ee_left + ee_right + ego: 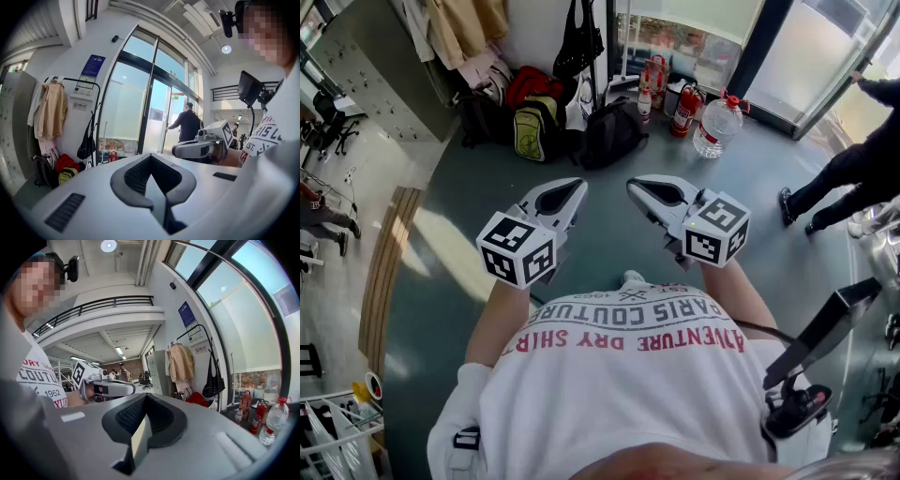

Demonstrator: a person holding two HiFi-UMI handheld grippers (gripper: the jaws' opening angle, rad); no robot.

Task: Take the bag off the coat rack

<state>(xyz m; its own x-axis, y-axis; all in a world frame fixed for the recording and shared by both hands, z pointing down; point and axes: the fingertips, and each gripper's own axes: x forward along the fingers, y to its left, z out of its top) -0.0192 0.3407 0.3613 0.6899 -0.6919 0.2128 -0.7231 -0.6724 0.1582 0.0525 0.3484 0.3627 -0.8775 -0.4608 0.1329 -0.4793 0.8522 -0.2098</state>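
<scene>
1. Head view showed a person in a white printed shirt (628,375) standing on the grey floor (609,234), with both tools held out in front of the chest, side by side and slightly apart.
2. The left gripper (565,192) pointed forward toward the wall. In the left gripper view its jaws (159,197) were pressed together with nothing between them.
3. The right gripper (649,192) pointed the same way. In the right gripper view its jaws (140,437) also met, and it held nothing.
4. The black bag (578,42) hung by its straps from the coat rack (79,80) against the white wall, well apart from both grippers. Neither gripper touched it.
5. In the left gripper view the bag (86,145) hung at the end of the rack nearer the glass, with a beige coat (51,110) at the other end. The right gripper view showed the same bag (213,380) just beside that coat (180,363).
6. On the floor under the rack sat a red backpack (534,86), a yellow-green backpack (530,131) and a black backpack (614,131), bunched close together.
7. To the right of the backpacks stood a red fire extinguisher (684,108), and near it a large clear water bottle (717,127) with a red cap.
8. Farther right, a bystander in dark clothes (853,169) stood by the glass door (157,117).
9. Grey lockers (375,75) lined the wall to the left of the rack.
</scene>
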